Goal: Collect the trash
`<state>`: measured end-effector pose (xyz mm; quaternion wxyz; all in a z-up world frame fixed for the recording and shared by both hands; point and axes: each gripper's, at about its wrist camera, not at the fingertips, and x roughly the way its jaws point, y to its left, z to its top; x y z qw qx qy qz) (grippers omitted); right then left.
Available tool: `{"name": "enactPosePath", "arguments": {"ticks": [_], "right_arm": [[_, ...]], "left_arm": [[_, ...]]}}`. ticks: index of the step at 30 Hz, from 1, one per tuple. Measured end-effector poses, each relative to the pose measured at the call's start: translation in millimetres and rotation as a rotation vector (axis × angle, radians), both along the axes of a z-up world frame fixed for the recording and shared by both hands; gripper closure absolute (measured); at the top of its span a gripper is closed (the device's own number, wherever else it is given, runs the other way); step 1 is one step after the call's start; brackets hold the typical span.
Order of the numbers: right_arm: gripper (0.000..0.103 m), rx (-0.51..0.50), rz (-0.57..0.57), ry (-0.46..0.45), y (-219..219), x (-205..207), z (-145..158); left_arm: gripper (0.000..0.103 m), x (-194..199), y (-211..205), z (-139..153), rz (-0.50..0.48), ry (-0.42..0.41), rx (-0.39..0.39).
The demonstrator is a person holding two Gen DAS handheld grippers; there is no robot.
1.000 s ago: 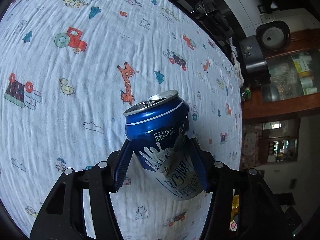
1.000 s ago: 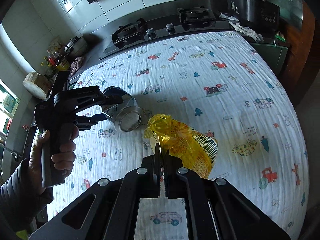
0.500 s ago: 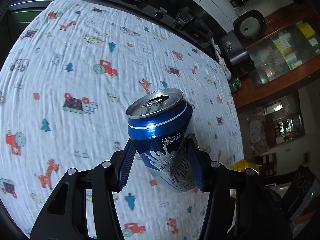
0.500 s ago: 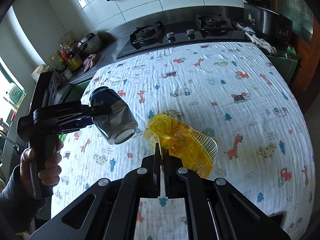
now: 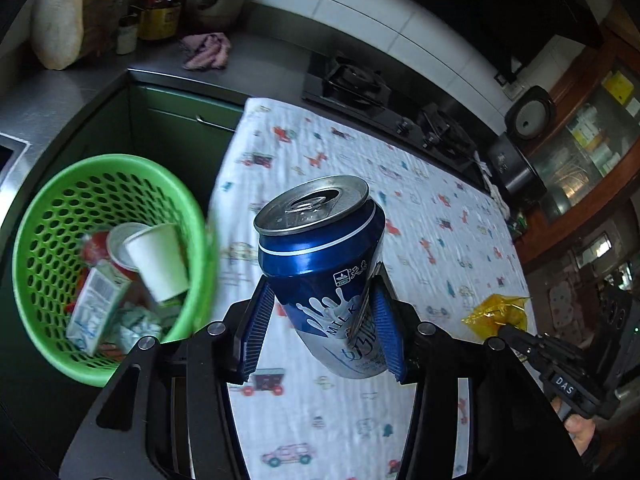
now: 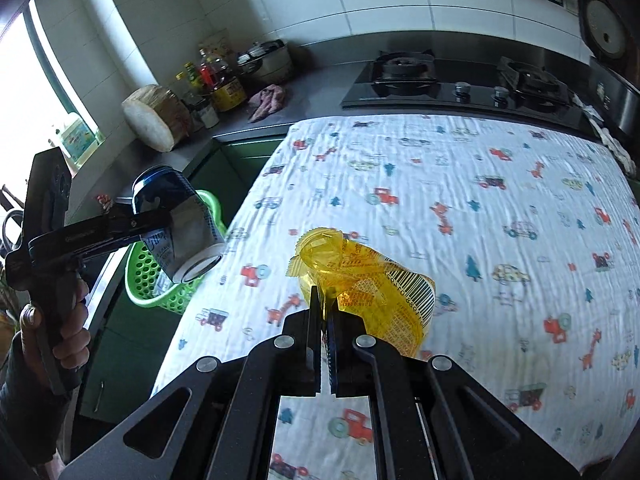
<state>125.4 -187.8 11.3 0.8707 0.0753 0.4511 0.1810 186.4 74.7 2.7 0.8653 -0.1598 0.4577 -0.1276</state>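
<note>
Left gripper with its 2 blue-padded fingers clamped on the sides of a blue aluminium milk-drink can, opened top tilted away from the camera, held in the air above the edge of the surface, which is covered by a white cloth printed with cars, giraffes and trees. Down to the left, beside the surface and in front of dark green cabinet doors, stands a round green perforated plastic basket containing a white paper cup, a white-and-green carton and crumpled wrappers; nothing lies between the can and the basket's mouth. Right gripper with its fingers pressed almost together, pinching a crumpled yellow transparent plastic wrapper bearing a barcode, lifted over the cloth. In the right wrist view the can overlaps the basket. At the rear: a black 2-burner gas hob, a pink rag, a round wooden chopping block, bottles and a metal pot.
</note>
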Motion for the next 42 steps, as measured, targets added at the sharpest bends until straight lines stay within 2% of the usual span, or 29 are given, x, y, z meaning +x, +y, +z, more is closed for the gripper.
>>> {"name": "enactPosePath", "arguments": {"ticks": [5,8,15,18,23,26,29,31,33,36,39,42], "right_arm": [[0.100,0.003,0.104,-0.011,69,20,3],[0.100,0.005,0.155,-0.008,110,34,0],[0.099,0.023,0.220,0.033,193,63,-21],[0.097,0.049,0.228,0.054,221,73,-31],[0.092,0.115,0.229,0.091,253,85,-46],[0.090,0.156,0.212,0.117,266,92,-56],[0.085,0.191,0.198,0.134,274,95,-62],[0.068,0.220,0.201,0.137,277,97,-64],[0.062,0.232,0.197,0.135,278,97,-66],[0.062,0.255,0.209,0.147,279,96,-66],[0.052,0.287,0.223,0.151,277,94,-65],[0.051,0.332,0.227,0.174,274,94,-65]], "left_arm": [[0.055,-2,76,2,0.119,-0.016,0.103],[0.055,1,117,-6,0.185,0.008,0.127],[0.055,11,184,-25,0.277,0.047,0.224],[0.055,18,200,-33,0.297,0.067,0.254],[0.055,27,212,-46,0.283,0.088,0.330],[0.054,31,214,-54,0.272,0.110,0.348],[0.053,31,217,-60,0.269,0.120,0.334],[0.049,31,219,-62,0.273,0.124,0.322],[0.040,29,221,-63,0.280,0.125,0.322],[0.038,26,221,-63,0.276,0.122,0.313],[0.038,21,221,-59,0.281,0.118,0.301],[0.037,16,222,-54,0.291,0.110,0.279]]}}
